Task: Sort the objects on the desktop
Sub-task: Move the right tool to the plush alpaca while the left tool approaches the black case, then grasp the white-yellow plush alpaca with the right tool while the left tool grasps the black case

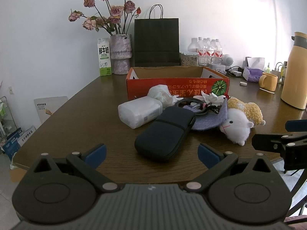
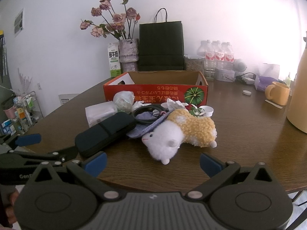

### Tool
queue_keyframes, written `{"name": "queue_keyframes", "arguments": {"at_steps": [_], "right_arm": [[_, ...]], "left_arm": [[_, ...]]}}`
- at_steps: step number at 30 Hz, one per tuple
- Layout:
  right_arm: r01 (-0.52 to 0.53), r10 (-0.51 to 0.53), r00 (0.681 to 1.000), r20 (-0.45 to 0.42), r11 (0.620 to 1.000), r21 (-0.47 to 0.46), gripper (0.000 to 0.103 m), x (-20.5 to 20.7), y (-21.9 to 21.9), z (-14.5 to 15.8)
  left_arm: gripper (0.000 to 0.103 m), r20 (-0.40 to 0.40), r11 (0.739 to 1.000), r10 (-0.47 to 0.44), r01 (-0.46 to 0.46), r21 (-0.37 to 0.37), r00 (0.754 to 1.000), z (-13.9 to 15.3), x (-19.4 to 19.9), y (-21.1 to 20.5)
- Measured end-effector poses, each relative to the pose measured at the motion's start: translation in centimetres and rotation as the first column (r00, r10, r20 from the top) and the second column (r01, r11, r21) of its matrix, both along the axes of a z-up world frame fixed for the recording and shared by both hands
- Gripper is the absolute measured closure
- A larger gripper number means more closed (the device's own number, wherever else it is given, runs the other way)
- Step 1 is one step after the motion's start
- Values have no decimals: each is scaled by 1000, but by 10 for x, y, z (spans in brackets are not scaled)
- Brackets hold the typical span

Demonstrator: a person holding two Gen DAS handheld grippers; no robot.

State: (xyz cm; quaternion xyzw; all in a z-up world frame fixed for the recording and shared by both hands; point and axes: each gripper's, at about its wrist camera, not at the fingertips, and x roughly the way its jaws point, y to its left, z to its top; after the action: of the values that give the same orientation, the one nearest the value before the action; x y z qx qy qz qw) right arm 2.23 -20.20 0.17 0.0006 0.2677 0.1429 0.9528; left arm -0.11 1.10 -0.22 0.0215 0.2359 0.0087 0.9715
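A pile of clutter lies on the brown table in front of an open orange cardboard box (image 1: 178, 87) (image 2: 153, 93). In it are a black zip pouch (image 1: 165, 132) (image 2: 105, 132), a white and yellow plush alpaca (image 1: 239, 120) (image 2: 180, 132), a translucent white plastic case (image 1: 139, 111) (image 2: 98, 112), crumpled tissue (image 1: 162, 93) (image 2: 122, 97), a coiled black cable (image 1: 190, 103) (image 2: 145, 111) and a grey-purple cloth (image 1: 207, 118) (image 2: 138, 130). My left gripper (image 1: 151, 154) is open just short of the pouch. My right gripper (image 2: 153, 162) is open just short of the alpaca. Neither holds anything.
Behind the box stand a milk carton (image 1: 104, 57), a vase of dried roses (image 1: 120, 54), a black paper bag (image 1: 156, 42) and water bottles (image 1: 209, 50). To the right are a yellow mug (image 1: 268, 81), a tall yellow flask (image 1: 295, 71) and a tissue box (image 1: 253, 71). The table's near edge (image 2: 172, 186) is close below both grippers.
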Motion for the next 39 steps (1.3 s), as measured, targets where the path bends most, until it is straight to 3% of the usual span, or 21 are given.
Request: {"name": "queue_keyframes", "arguments": {"at_steps": [24, 39], "right_arm": [[-24, 23, 1000, -3, 1000, -8, 0, 6, 0, -23], [34, -35, 999, -14, 998, -61, 0, 58, 5, -36]], "left_arm": [[0, 18, 1000, -3, 3, -31, 1000, -16, 4, 10], [0, 6, 999, -38, 38, 10, 999, -17, 59, 7]]}}
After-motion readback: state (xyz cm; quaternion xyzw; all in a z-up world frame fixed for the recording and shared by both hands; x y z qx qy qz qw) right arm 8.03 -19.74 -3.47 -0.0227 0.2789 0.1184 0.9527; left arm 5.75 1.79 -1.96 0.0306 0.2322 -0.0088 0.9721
